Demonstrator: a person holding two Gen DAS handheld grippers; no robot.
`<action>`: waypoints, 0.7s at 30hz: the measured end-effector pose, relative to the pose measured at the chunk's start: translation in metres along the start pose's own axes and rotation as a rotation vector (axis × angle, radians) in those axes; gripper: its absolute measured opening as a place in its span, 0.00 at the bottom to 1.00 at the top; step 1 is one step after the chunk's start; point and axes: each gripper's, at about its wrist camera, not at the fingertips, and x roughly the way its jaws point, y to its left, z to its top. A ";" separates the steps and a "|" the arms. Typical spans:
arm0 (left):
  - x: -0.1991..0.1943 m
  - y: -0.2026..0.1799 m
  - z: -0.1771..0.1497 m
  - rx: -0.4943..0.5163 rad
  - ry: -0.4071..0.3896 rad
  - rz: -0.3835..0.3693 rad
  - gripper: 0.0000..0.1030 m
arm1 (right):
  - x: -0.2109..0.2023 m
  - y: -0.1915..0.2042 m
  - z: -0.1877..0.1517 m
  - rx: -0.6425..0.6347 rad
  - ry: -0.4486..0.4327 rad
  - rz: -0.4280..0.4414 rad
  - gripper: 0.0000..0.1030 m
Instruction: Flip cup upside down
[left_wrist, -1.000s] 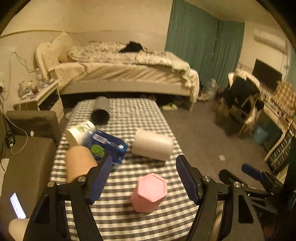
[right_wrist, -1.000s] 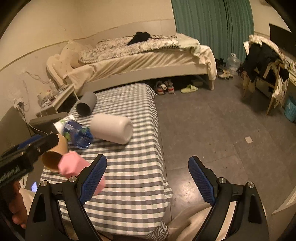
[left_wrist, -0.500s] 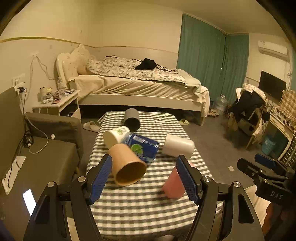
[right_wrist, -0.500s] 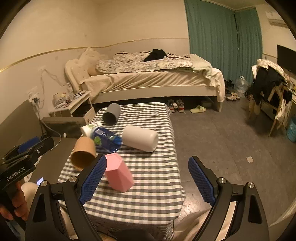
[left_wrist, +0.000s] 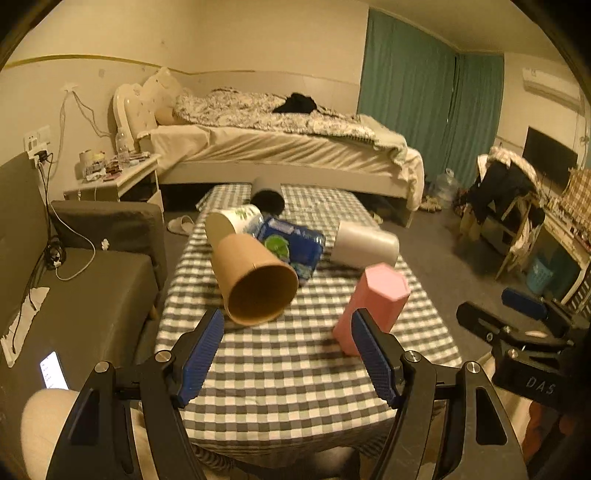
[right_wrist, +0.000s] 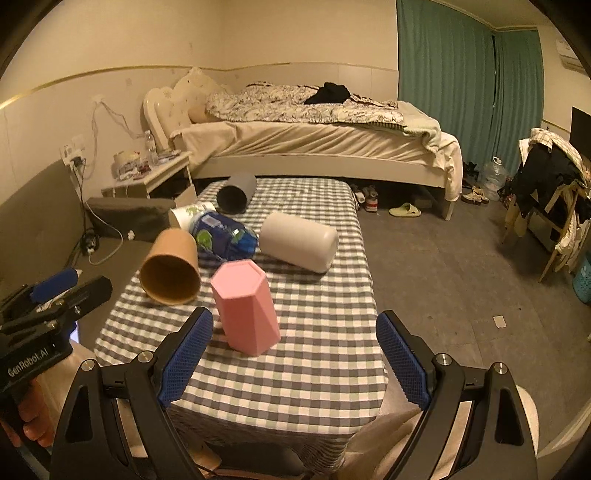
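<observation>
Tongs first: my left tongs (left_wrist: 288, 354) hang spread wide above the near edge of the worktop (left_wrist: 295, 373), pinching nothing, and my right tongs (right_wrist: 295, 358) are spread just as wide and equally empty. From the right wrist view I see the left unit low at the left edge; from the left wrist view the right unit sits off the worktop's right side.

Closest to me on the checked cloth stands the pink cup (right_wrist: 245, 306), a faceted hexagonal thing with its closed end facing up and its mouth down on the cloth, leaning slightly. It touches neither pair of tongs; in the left wrist view it (left_wrist: 371, 304) shows just behind my right blue pad.

Left of it lies the brown paper cup (right_wrist: 171, 267) on its side, mouth gaping toward me. Behind that sits a blue packet (right_wrist: 225, 236), touching a white printed cup (right_wrist: 184, 216) also on its side. To the right lies a white cylinder (right_wrist: 299, 242). Farther back a grey cup (right_wrist: 236, 194) lies on its side, dark mouth toward me. Beyond the worktop stands the bed (right_wrist: 314, 136), with green curtains (right_wrist: 461, 85) behind.
</observation>
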 end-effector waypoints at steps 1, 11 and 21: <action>0.003 -0.002 -0.002 0.005 0.008 0.000 0.72 | 0.004 -0.002 -0.002 0.001 0.008 -0.002 0.87; 0.027 -0.002 -0.019 0.010 0.022 0.046 0.86 | 0.031 -0.009 -0.015 0.012 0.041 0.026 0.87; 0.038 0.011 -0.024 -0.021 0.065 0.095 0.89 | 0.049 -0.009 -0.015 0.026 0.052 0.023 0.92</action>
